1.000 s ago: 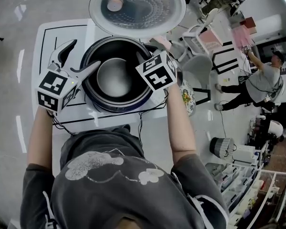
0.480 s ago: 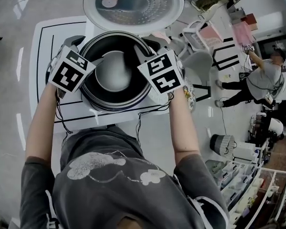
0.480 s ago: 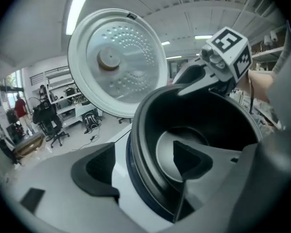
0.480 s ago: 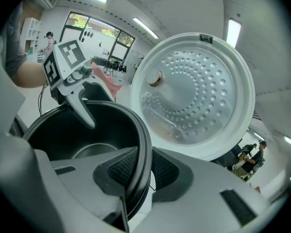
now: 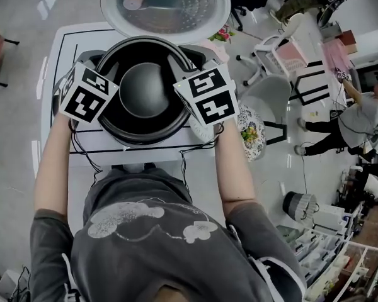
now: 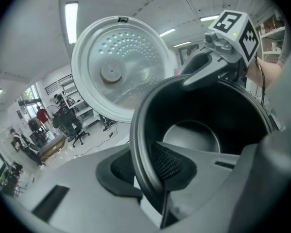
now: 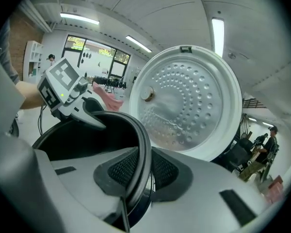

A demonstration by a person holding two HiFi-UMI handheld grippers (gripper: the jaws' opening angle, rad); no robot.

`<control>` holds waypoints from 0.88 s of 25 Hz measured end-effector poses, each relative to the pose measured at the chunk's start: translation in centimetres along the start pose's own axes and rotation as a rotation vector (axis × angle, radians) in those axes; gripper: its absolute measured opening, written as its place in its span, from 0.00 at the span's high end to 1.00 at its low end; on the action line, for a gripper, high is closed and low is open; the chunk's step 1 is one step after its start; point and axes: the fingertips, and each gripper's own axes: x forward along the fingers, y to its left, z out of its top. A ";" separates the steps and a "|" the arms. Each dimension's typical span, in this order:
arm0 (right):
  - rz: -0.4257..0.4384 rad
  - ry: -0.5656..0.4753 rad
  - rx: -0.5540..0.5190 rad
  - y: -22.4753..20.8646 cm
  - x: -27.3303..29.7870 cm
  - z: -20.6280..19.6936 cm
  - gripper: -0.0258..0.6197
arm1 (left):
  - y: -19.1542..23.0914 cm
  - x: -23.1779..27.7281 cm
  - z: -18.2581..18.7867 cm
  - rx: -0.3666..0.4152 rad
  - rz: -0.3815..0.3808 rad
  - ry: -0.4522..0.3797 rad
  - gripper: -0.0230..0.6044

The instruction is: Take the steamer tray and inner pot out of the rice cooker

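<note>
Left hand-held gripper point(image 6: 146, 170) just closed on pot point(image 6: 203, 106) rim (unseen overhead).

2 hand-held grippers point(image 6: 146, 171) point(image 7: 141, 173), 1 pot point(image 5: 145, 90), maybe 1 plate point(image 5: 251, 133).

Black inner pot point(image 5: 145, 90) upright, rim clamped both sides.

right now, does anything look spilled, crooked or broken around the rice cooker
Nothing stands out. The inner pot looks empty and undamaged; the left hand-held gripper and right hand-held gripper have just closed on opposite sides of its rim. The lid stands open behind it, and no spill shows.
</note>
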 end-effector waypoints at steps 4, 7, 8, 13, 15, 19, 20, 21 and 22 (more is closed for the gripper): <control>-0.004 -0.068 -0.005 -0.6 -1.4 0.9 0.81 | 0.1 -2.0 2.1 -0.019 0.000 -0.047 0.84; -0.001 -0.141 -0.021 -0.9 -3.1 2.8 0.81 | 0.6 -4.6 4.0 -0.041 0.024 -0.100 0.86; 0.003 -0.158 -0.028 -1.1 -3.5 3.4 0.81 | 0.6 -5.3 4.5 -0.047 0.033 -0.109 0.86; 0.041 -0.246 -0.067 -0.9 -5.2 5.4 0.81 | 0.7 -8.6 6.1 -0.083 0.092 -0.166 0.87; 0.073 -0.292 -0.067 0.0 -6.3 6.5 0.81 | 0.6 -10.7 6.0 -0.098 0.121 -0.175 0.87; 0.139 -0.387 -0.121 1.8 -8.1 9.5 0.82 | 0.9 -15.1 5.6 -0.115 0.239 -0.182 0.87; 0.163 -0.409 -0.142 2.4 -8.4 10.4 0.82 | 0.9 -16.2 5.3 -0.127 0.275 -0.179 0.87; 0.186 -0.427 -0.161 3.0 -8.6 11.0 0.82 | 1.0 -17.3 5.0 -0.139 0.306 -0.175 0.87; 0.206 -0.443 -0.177 3.8 -8.9 11.6 0.82 | 0.9 -18.4 4.6 -0.150 0.335 -0.171 0.87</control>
